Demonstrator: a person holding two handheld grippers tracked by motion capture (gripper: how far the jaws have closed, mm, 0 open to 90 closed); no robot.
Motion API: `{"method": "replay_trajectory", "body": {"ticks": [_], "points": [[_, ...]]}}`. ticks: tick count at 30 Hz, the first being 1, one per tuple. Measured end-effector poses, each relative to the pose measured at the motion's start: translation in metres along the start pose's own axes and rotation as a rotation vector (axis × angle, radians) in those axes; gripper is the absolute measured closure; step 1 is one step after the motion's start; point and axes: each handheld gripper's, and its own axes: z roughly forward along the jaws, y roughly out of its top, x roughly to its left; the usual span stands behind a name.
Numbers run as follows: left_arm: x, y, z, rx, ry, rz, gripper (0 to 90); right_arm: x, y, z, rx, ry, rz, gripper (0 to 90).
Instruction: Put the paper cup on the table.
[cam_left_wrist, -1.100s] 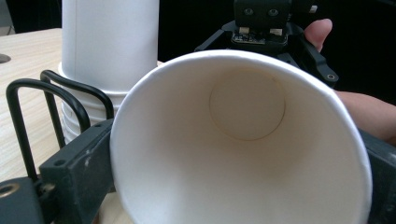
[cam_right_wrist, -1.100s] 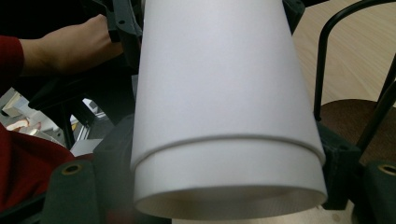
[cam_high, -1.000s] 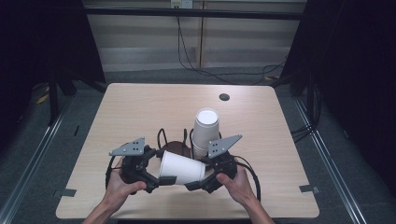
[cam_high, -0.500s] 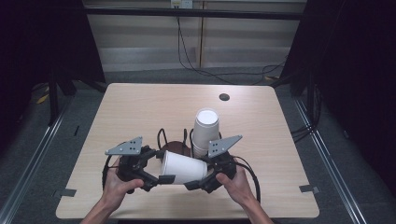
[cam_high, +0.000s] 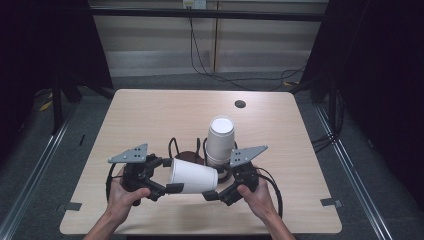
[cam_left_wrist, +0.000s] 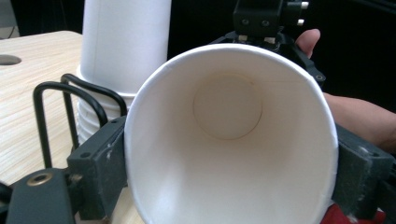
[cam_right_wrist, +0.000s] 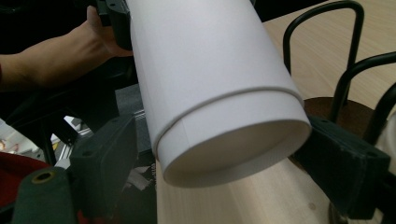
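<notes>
The left gripper (cam_high: 167, 186) has just been closing, and its jaws now clamp the rim end of the cup (cam_high: 192, 176), part-way shut with the open mouth between them; in the left gripper view the pads press the rim (cam_left_wrist: 135, 154) on both sides. The right gripper (cam_high: 212, 194) grips the cup's base end, its jaws set against the bottom ring in the right gripper view (cam_right_wrist: 233, 140).

A second ago the left jaws stood wider around the mouth, not yet pressing; the cup and both hands sit almost where they were.

The cup lies on its side above the table (cam_high: 150, 115), at about 6 o'clock near the front edge. Its long axis runs 9 to 3 o'clock, mouth towards 9, base towards 3. Just behind it, towards 12, a stack (cam_high: 220, 140) of cups stands upright in a wire holder (cam_high: 172, 147).
</notes>
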Motion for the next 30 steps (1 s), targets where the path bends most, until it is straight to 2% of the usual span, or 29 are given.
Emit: {"method": "replay_trajectory", "body": {"ticks": [8, 11, 19, 30], "points": [[0.002, -0.001, -0.005, 0.026, 0.031, -0.014, 13.5, 0.000, -0.002, -0.006, -0.011, -0.026, 0.002, 14.5], [0.003, -0.001, -0.005, 0.035, 0.043, -0.021, 13.5, 0.000, -0.003, -0.007, -0.005, -0.064, -0.004, 14.5], [0.005, 0.000, -0.012, 0.059, 0.064, -0.044, 13.6, 0.000, -0.004, -0.014, -0.020, -0.114, 0.001, 14.4], [0.004, 0.002, -0.018, 0.114, 0.074, -0.022, 13.4, -0.001, -0.007, -0.018, -0.015, -0.156, 0.007, 14.6]]}}
